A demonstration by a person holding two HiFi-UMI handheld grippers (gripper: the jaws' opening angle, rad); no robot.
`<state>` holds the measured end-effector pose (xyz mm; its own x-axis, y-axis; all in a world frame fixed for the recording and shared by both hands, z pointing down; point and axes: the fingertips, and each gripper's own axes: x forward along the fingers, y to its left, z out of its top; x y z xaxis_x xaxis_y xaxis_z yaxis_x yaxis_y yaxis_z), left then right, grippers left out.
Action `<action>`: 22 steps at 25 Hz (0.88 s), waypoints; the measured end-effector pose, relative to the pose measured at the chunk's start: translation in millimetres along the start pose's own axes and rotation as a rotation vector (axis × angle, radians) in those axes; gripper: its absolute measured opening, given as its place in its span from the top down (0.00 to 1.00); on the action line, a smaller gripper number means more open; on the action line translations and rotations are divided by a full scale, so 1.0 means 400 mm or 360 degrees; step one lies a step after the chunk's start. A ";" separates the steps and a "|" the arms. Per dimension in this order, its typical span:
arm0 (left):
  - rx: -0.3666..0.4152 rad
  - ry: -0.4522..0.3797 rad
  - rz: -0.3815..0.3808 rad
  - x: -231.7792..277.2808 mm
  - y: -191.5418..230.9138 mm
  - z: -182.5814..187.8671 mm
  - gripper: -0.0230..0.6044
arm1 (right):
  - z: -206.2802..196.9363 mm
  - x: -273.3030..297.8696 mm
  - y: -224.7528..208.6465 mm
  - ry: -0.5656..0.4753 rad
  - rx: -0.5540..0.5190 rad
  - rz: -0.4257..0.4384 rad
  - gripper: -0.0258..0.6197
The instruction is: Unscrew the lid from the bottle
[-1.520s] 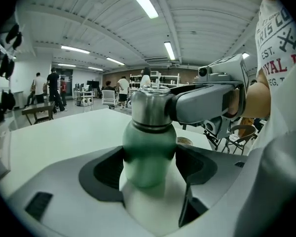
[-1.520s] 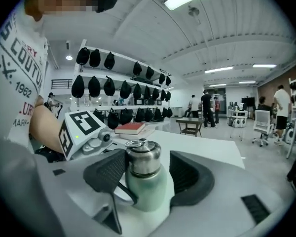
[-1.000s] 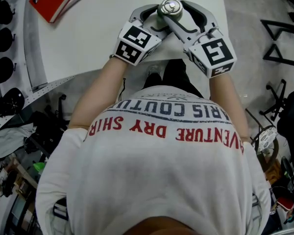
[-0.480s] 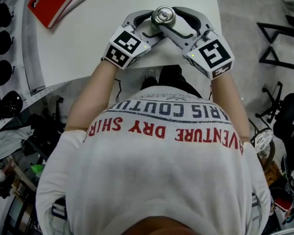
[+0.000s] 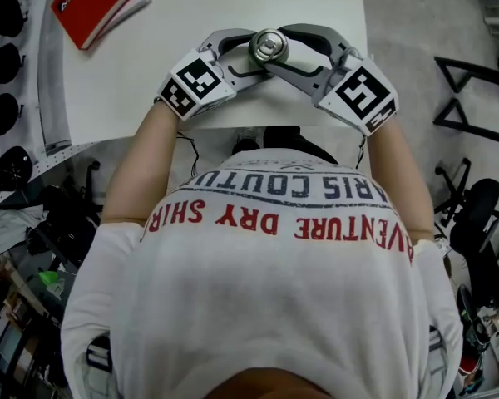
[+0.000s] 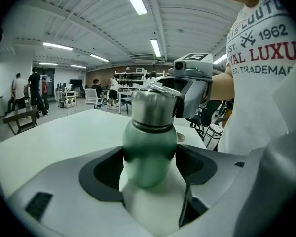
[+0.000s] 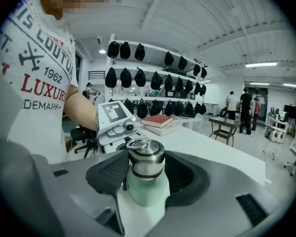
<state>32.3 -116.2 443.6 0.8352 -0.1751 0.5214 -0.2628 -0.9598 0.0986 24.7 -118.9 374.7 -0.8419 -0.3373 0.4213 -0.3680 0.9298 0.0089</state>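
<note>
A pale green bottle [image 6: 149,154] with a steel lid [image 5: 268,46] stands near the front edge of a white table [image 5: 141,81]. My left gripper [image 6: 149,164] comes in from the left, shut on the green body below the lid [image 6: 153,107]. My right gripper [image 7: 146,169] comes from the right, its ribbed pads shut on the steel lid [image 7: 146,163] above the body [image 7: 147,191]. In the head view the left gripper [image 5: 246,50] and right gripper [image 5: 288,50] meet around the lid, which hides the body.
A red book [image 5: 90,2] lies at the table's far left corner, on a second book [image 7: 158,121]. Dark bags hang on wall racks [image 7: 153,78] beyond it. The table edge runs just below the grippers. People, chairs and desks [image 7: 227,127] stand further off.
My right gripper has rolled about the lid, its marker cube now tilted differently. The left gripper has turned a little too. The bottle stays where it was on the table.
</note>
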 end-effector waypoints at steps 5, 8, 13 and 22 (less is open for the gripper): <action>0.0024 0.0054 -0.0050 0.000 -0.002 0.000 0.41 | 0.002 0.000 0.004 0.0045 -0.0116 0.0229 0.60; 0.0026 0.0064 -0.0050 0.000 -0.002 -0.001 0.41 | 0.002 0.000 0.005 0.0059 -0.0180 0.0352 0.60; 0.0034 0.0114 -0.0057 0.000 0.005 -0.004 0.41 | 0.002 0.005 0.002 0.0049 -0.0265 0.0564 0.60; 0.0044 0.0178 -0.0086 0.006 0.008 0.000 0.41 | 0.019 0.001 0.002 -0.0024 -0.0348 0.0896 0.60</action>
<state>33.4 -119.7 445.0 0.7881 -0.0988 0.6075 -0.2041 -0.9732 0.1064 21.0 -119.5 367.8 -0.8897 0.2149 0.4027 0.2240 0.9743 -0.0250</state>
